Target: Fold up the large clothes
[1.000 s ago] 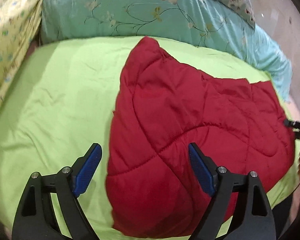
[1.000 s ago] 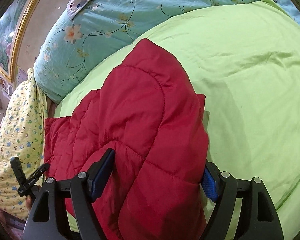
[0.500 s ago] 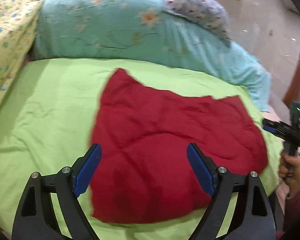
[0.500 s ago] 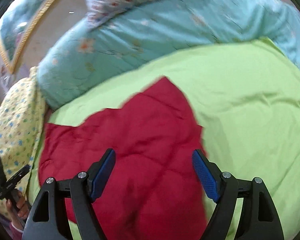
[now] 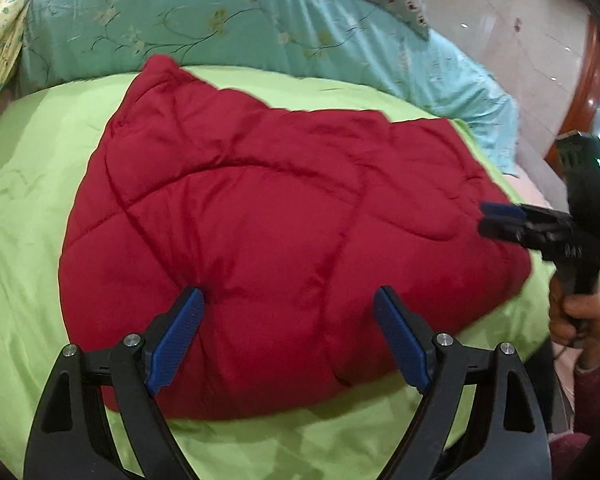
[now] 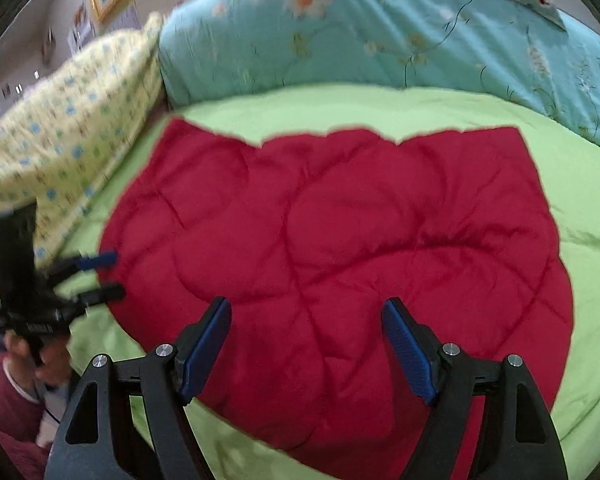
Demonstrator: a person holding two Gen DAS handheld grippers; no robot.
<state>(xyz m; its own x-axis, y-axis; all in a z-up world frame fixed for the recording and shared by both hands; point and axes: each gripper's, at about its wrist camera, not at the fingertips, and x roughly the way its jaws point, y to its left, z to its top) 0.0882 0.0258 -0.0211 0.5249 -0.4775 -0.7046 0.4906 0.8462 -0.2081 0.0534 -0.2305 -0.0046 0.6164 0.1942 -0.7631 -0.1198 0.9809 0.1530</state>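
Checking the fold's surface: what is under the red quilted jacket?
The red quilted jacket lies on a lime-green bedsheet, which shows all round it. Whatever lies beneath the jacket's bulk is covered.

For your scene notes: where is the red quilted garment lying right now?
In both wrist views the red quilted garment lies flat on the green bedsheet, in front of the teal floral bedding.

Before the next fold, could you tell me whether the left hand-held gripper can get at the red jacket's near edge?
Probably yes: the left hand-held gripper hangs open over the red jacket, nothing lying between.
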